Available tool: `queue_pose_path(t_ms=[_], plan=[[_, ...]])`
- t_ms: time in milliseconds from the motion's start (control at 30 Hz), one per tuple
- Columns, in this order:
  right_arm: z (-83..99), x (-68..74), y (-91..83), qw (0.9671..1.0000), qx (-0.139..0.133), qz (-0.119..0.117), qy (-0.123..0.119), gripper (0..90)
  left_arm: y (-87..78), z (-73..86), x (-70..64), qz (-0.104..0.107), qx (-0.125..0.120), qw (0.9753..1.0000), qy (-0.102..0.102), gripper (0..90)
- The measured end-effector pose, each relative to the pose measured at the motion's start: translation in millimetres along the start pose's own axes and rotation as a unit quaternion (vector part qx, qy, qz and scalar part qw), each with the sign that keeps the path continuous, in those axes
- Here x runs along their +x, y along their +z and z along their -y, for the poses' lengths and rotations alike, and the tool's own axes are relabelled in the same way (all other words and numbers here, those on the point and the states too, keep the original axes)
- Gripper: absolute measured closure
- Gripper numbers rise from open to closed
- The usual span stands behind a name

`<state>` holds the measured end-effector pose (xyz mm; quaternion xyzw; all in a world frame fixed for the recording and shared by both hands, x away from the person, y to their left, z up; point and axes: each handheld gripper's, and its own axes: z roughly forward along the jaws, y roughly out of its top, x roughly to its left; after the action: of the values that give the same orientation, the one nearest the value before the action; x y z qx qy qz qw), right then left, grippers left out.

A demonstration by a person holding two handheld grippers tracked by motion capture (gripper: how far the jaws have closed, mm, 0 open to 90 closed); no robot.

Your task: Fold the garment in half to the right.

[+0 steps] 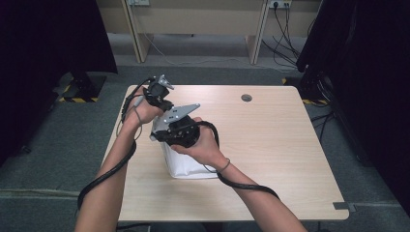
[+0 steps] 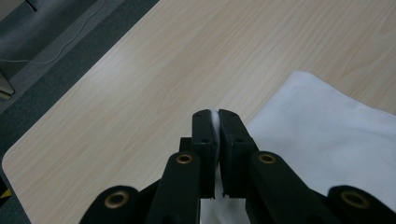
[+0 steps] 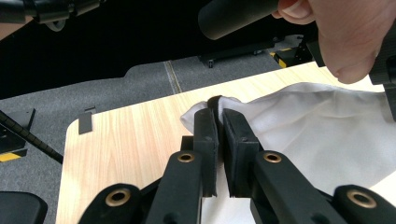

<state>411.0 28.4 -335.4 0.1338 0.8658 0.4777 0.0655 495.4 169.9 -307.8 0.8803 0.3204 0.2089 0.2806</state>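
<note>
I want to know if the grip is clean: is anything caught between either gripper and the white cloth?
Nothing visible. The left gripper and the right gripper each pinch the white cloth directly, jaws shut on its edge, above the table.

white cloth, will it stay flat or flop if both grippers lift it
Probably floppy: the white cloth sags in soft folds between the pinched corners. It seems light, since the left gripper and right gripper each hold it by a thin edge between closed jaws. It could slip out of so small a bite.
</note>
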Motion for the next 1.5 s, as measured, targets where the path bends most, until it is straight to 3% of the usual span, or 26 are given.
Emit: queue_pose_path(t_ms=[1500], plan=[[30.4, -14.3, -32.4, 0.9996, 0.007, 0.022, 0.013, 85.0, 23.2, -12.6, -19.7, 0.025, -0.004, 0.9997, 0.004, 85.3]])
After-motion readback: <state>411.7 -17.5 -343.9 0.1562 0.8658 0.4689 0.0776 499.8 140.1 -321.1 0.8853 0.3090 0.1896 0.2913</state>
